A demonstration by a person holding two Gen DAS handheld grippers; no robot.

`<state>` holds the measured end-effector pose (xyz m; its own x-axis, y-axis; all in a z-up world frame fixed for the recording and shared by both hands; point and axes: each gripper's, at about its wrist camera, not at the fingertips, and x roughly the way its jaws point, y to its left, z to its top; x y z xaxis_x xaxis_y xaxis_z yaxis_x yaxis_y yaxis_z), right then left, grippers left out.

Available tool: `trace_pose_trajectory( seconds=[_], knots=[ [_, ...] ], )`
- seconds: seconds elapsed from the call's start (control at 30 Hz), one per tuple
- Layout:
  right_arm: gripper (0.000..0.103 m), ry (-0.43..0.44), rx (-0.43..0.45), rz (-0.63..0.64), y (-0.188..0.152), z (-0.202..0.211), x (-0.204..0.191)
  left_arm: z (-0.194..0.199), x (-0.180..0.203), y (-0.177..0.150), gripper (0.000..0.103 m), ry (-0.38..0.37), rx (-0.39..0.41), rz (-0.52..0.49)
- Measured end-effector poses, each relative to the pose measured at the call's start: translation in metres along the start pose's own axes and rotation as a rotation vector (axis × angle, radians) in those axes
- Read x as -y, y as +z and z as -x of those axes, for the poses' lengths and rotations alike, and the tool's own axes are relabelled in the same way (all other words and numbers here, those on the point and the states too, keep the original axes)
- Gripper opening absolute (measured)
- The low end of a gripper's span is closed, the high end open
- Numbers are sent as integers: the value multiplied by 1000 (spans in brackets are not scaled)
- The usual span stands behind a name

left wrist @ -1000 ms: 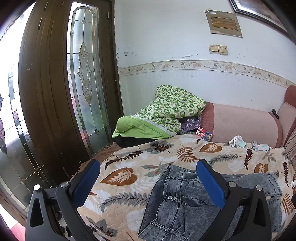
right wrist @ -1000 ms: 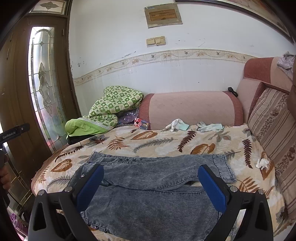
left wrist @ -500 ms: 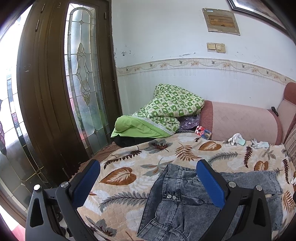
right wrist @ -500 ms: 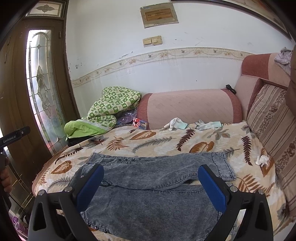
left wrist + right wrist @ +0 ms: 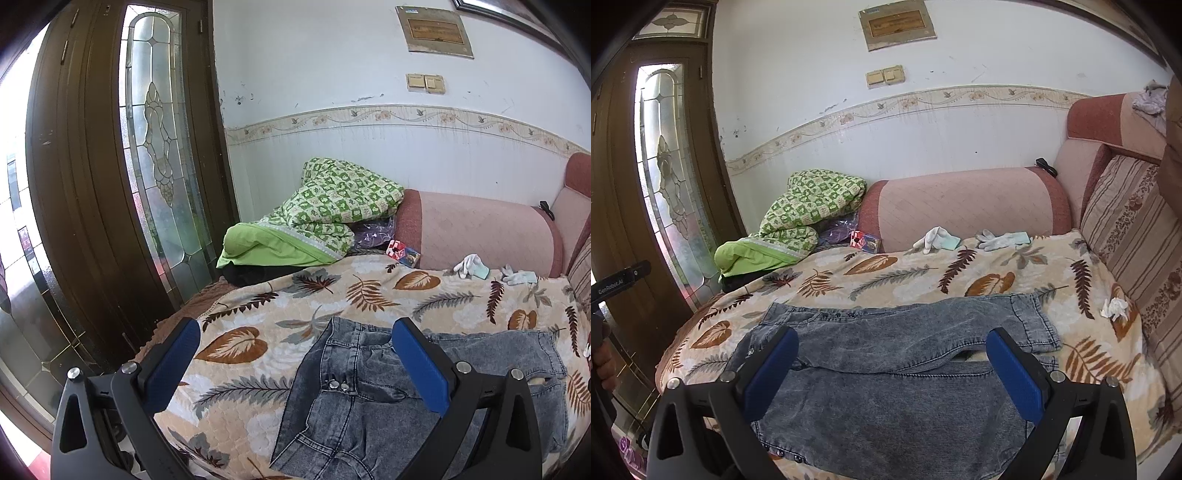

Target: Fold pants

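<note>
Grey washed-denim pants (image 5: pixel 897 365) lie spread flat on the leaf-patterned cover (image 5: pixel 923 273) of a sofa, waist to the left, legs to the right. In the left wrist view the pants (image 5: pixel 369 398) show their waist and snap buttons (image 5: pixel 338 386). My left gripper (image 5: pixel 295 354) is open and empty, held above the waist end. My right gripper (image 5: pixel 892 363) is open and empty, held above the middle of the pants.
A green patterned quilt (image 5: pixel 798 221) is piled at the sofa's left end. White gloves (image 5: pixel 936 238) and a small box (image 5: pixel 866 240) lie by the pink backrest (image 5: pixel 964 203). A striped cushion (image 5: pixel 1134 236) stands at right. A wooden glass door (image 5: pixel 122 184) is at left.
Both grippers have risen and drawn back slightly; the pants and sofa sit a little lower in both views. The pants have not moved.
</note>
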<state>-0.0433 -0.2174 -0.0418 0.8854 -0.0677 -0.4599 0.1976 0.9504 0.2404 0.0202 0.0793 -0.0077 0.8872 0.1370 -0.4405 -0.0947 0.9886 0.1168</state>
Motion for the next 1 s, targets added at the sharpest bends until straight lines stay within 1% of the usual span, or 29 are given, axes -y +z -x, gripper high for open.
trace_pose_trajectory(
  seconds=[0.07,0.2,0.27,0.4,0.5,0.67,0.77,1.0],
  knots=[
    [103,-8,-18,-6,1,-3,1,-1,2,-1,103,-7,-3,-4],
    [103,-87,-83,-9,9,-15,-2,-4,8,-4,103,-20,-15,-16],
    [103,-124,-135,-9,16,-22,-3,-8,13,-6,103,-30,-30,-27],
    [103,-148,-206,-48,26,-32,3,-9,25,-9,103,-47,-47,-56],
    [103,-159,-215,-56,30,-33,6,-6,31,-11,103,-54,-42,-72],
    [103,-209,-223,-19,33,-36,0,-8,39,-14,103,-65,-60,-89],
    [103,-220,-224,1,33,-37,-4,-8,44,-17,103,-75,-72,-105],
    [103,-237,-218,46,34,-36,-16,-5,51,-19,103,-89,-71,-129]
  ],
)
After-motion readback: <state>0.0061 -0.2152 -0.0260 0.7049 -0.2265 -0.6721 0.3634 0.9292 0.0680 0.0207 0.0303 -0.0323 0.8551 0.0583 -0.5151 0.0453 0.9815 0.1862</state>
